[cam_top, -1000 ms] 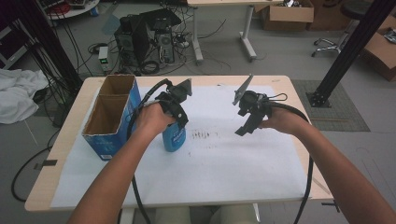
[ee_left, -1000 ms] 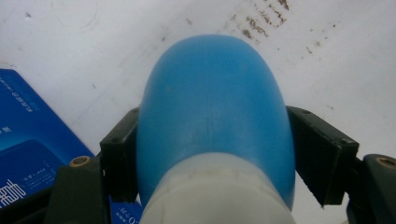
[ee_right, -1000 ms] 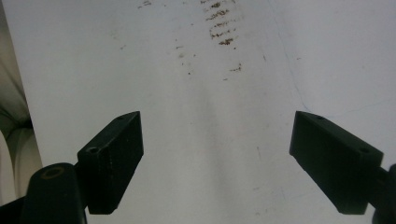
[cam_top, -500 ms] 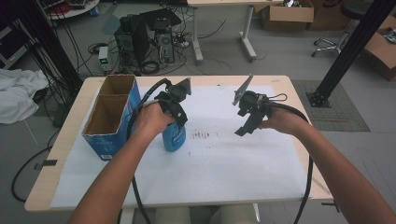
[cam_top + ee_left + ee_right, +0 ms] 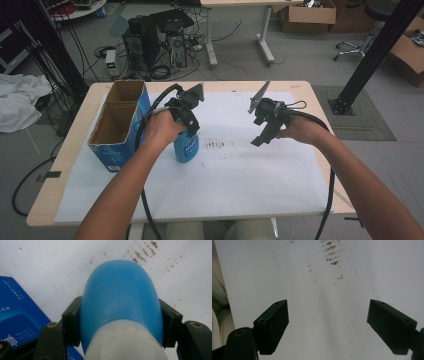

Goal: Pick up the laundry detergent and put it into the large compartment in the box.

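Bottle (image 5: 187, 146) stood upright on the counter (image 5: 240, 195), just beside the box (image 5: 118, 125), clamped at its shoulder by left gripper (image 5: 120, 322) jaws. Right gripper (image 5: 329, 325) hovered well apart, jaws wide, nothing between.

Smooth, matt blue plastic bottle (image 5: 120, 297) stands on smudged white paper (image 5: 240, 190) beside a cardboard box (image 5: 117, 125).

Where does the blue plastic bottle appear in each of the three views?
High view: the blue plastic bottle stands left of centre, under the left gripper.
Left gripper view: it sits centre frame, its white neck lowest, clamped between the black fingers.
Right gripper view: I cannot find it.
Shared landmark: the brown smudges on the white paper.
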Demonstrator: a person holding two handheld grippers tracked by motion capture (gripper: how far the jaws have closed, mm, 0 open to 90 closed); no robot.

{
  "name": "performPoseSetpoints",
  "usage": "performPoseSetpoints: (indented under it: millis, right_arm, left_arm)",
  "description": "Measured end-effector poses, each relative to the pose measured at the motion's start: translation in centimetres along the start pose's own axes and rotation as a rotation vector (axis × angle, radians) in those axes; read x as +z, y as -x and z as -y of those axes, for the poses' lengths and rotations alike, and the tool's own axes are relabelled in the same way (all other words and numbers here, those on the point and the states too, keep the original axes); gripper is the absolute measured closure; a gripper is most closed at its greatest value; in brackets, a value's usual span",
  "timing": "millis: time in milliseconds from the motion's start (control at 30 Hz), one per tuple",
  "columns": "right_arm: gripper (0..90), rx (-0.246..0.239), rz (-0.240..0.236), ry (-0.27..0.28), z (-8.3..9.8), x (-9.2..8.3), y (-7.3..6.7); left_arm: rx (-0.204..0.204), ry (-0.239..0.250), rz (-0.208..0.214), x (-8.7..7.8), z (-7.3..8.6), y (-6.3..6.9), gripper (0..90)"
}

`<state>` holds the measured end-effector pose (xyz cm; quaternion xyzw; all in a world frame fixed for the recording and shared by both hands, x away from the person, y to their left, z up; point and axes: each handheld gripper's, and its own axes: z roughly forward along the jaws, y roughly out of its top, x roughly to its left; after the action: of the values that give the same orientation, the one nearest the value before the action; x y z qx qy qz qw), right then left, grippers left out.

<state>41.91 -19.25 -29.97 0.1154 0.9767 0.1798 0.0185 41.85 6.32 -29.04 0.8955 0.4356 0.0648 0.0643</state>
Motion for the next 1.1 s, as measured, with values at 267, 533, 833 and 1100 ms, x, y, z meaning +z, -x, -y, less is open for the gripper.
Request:
performPoseSetpoints:
  millis: [267, 533, 833, 1100]
  right_arm:
    - [17.4, 0.000, -0.001, 0.000, 0.0, 0.0, 0.0]
    - [17.5, 0.003, -0.003, -0.001, 0.0, 0.1, 0.1]
    - [17.6, 0.007, -0.001, -0.002, 0.3, 0.0, 0.2]
    - [17.8, 0.005, -0.002, -0.001, 0.3, -0.2, 0.0]
  left_arm:
    - [0.004, 0.009, -0.002, -0.1, 0.1, 0.1, 37.4]
    - [0.010, 0.018, 0.003, -0.2, 0.2, 0.0, 37.8]
    - [0.015, 0.042, 0.024, -3.1, 0.4, -0.5, 37.9]
    - [0.009, 0.081, 0.029, -7.2, 0.8, -1.0, 37.9]
